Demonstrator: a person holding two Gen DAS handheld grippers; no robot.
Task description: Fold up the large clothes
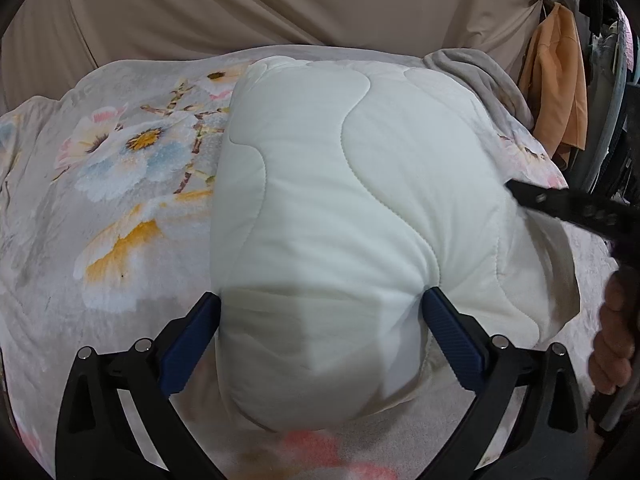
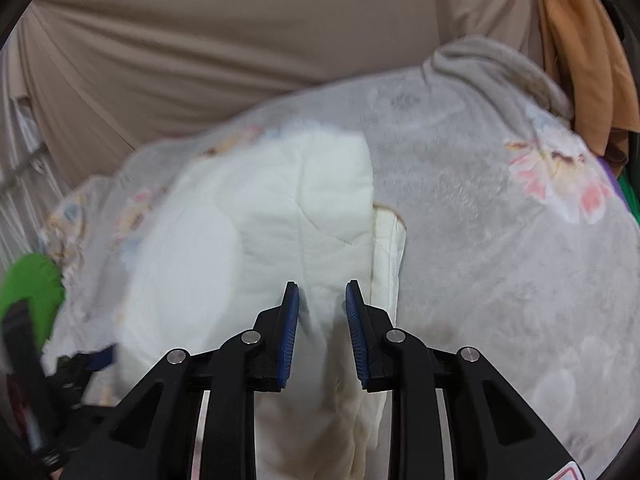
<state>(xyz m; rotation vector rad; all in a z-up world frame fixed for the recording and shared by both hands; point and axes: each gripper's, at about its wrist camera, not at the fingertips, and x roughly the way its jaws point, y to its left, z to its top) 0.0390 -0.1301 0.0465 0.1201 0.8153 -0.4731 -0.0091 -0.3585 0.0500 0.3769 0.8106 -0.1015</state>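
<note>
A white quilted garment [image 1: 344, 208] lies folded into a thick bundle on a grey floral blanket [image 1: 120, 168]. My left gripper [image 1: 322, 312] is open wide, its blue pads on either side of the bundle's near end and touching the fabric. In the right wrist view the same white garment [image 2: 280, 216] lies ahead, blurred. My right gripper [image 2: 322, 300] is partly open with the garment's near edge between the pads, not clamped. The right gripper's black finger [image 1: 560, 204] also shows at the bundle's right side in the left wrist view.
The floral blanket [image 2: 500, 240] covers the whole work surface. A beige curtain [image 1: 280, 4] hangs behind it. An orange cloth [image 1: 560, 80] hangs at the far right beside a grey bunched fabric [image 1: 480, 72]. A green object [image 2: 32, 288] and the left gripper's frame sit at the left edge.
</note>
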